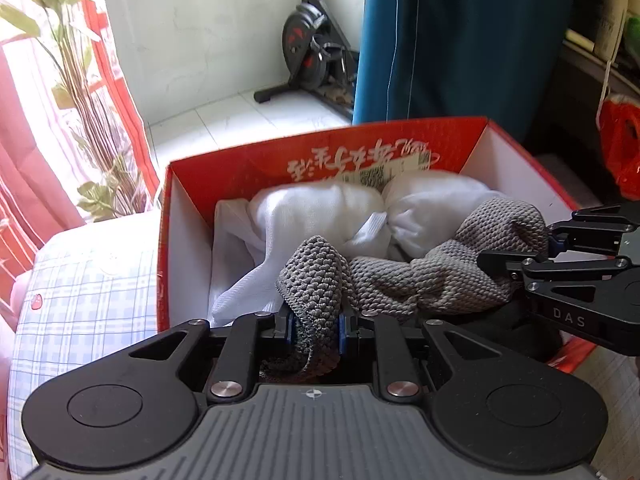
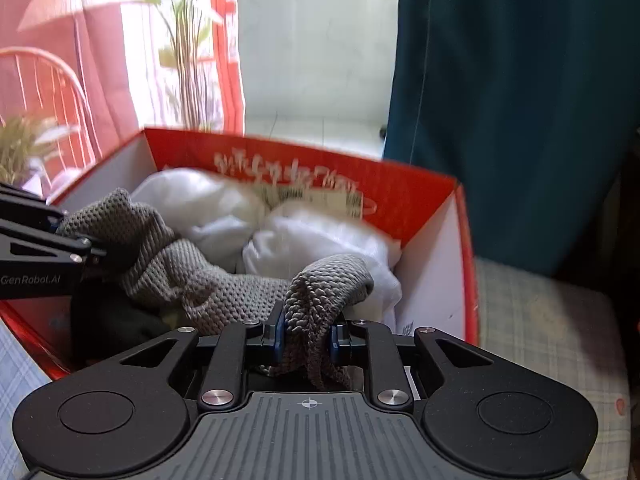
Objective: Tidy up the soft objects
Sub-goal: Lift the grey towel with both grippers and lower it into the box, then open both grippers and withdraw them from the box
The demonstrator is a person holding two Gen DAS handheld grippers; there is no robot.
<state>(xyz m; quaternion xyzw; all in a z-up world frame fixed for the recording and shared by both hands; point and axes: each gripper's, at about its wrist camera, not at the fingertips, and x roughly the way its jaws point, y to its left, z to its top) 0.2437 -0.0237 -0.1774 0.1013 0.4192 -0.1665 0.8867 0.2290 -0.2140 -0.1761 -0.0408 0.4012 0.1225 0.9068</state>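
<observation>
Both grippers pinched one grey knitted cloth over the red cardboard box.
Left gripper clamped its 6 o'clock end, right gripper its 3 o'clock end; white bundled cloths lay at 12.

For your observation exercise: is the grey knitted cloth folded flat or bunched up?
Bunched. The grey knitted cloth sags crumpled between the left gripper and right gripper, each shut on one end, over the red box.
</observation>
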